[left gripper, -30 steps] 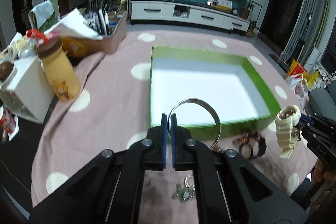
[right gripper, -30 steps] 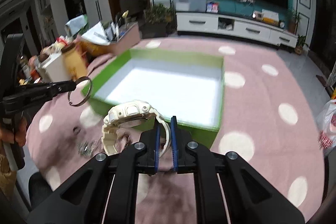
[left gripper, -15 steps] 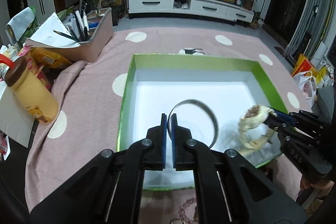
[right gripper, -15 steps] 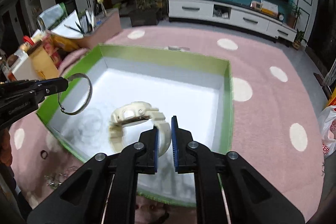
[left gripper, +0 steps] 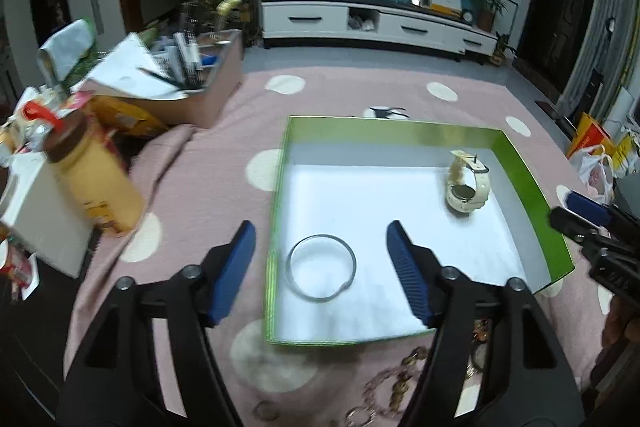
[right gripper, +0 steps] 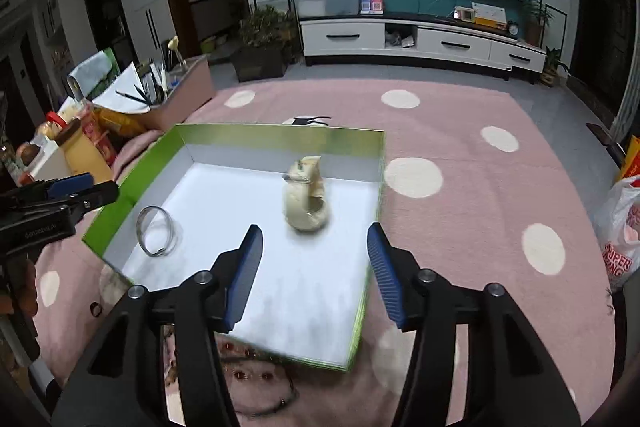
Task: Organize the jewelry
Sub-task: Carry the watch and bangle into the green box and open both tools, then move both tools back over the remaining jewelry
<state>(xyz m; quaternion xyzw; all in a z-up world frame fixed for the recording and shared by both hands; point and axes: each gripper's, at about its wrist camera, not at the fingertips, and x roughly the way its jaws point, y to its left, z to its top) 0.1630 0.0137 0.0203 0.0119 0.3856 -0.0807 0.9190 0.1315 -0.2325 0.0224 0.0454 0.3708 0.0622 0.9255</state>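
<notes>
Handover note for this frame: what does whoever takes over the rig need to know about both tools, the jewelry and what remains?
Left tool: open, empty, above the near left of the green box.
Right tool: open, empty, over the box's near edge.
Done: silver bangle lies flat at the box's near left; cream watch sits toward the far right.
Left: chain bracelets and other small pieces lie on the pink cloth in front of the box.

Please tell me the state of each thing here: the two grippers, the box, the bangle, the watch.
Left gripper: open, holding nothing.
Right gripper: open, holding nothing.
Box: open, no lid on it.
Bangle: flat in the box.
Watch: in the box, strap looped.
</notes>
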